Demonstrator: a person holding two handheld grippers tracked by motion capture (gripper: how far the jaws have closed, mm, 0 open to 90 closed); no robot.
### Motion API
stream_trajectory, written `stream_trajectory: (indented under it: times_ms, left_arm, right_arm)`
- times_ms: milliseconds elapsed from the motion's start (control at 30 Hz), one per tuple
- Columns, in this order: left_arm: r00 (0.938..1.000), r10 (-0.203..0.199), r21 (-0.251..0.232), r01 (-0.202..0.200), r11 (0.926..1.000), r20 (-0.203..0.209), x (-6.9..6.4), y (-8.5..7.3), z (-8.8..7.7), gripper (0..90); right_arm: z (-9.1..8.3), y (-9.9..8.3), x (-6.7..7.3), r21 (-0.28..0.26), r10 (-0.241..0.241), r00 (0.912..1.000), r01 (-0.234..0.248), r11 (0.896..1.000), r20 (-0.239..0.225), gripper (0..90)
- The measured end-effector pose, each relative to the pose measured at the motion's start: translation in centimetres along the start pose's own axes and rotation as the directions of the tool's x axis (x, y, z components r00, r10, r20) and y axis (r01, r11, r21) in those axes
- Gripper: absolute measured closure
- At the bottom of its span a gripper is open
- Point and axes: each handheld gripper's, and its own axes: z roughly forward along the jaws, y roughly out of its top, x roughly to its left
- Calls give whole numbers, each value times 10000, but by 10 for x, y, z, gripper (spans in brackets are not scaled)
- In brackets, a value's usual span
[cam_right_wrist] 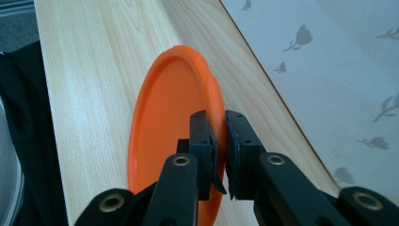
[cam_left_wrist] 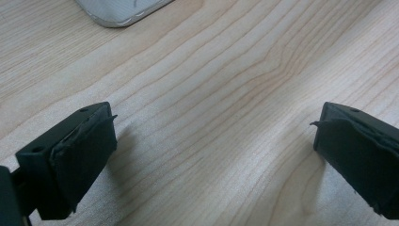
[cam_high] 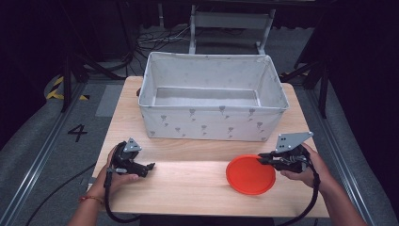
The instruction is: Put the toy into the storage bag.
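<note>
Just in front of the fabric bin, toward its right end, an orange plate lies flat on the tabletop, near the front edge and apart from the bin's wall. My right gripper has its jaws drawn nearly together on the plate's rim at the side nearest my right hand; in the right gripper view one pad sits inside the raised lip and the other outside it, so I judge the rim is pinched, though a sliver of gap means I cannot swear the grip is firm. The plate looks like thin moulded plastic: light, fairly stiff, smooth and a little glossy, so it should lift with almost no effort but could slide or pivot between the pads. The lip is the only sensible place to take hold, since the flat middle offers nothing to grasp, and held at one edge it will likely droop and swing, so I would keep the wrist steady. It does not look fragile. My left gripper rests well to the left of the plate, in front of the bin's left end, its jaws spread wide over bare wood with nothing between them. The bin stands open and empty behind the plate, its walls soft and patterned.
</note>
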Motion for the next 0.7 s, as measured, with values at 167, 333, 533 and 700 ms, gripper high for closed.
stream_trajectory:
  times_ms: [167,333,533,700]
  left_arm:
    - [10000,0,-11,0,10000,-3,0,0,0,2]
    - [10000,-2,-13,2,10000,-4,0,0,0,2]
    - [10000,2,-7,-2,10000,-4,0,0,0,2]
    - [10000,-2,2,2,10000,-6,0,0,0,2]
  right_arm:
    - [-12,5,0,-56,-114,9997,116,9999,228,825]
    - [-24,4,-3,-91,-88,9984,93,9999,551,825]
    - [-42,3,-5,-114,-72,9966,82,9999,822,825]
    - [-60,3,-6,-163,-87,9941,105,9998,1085,824]
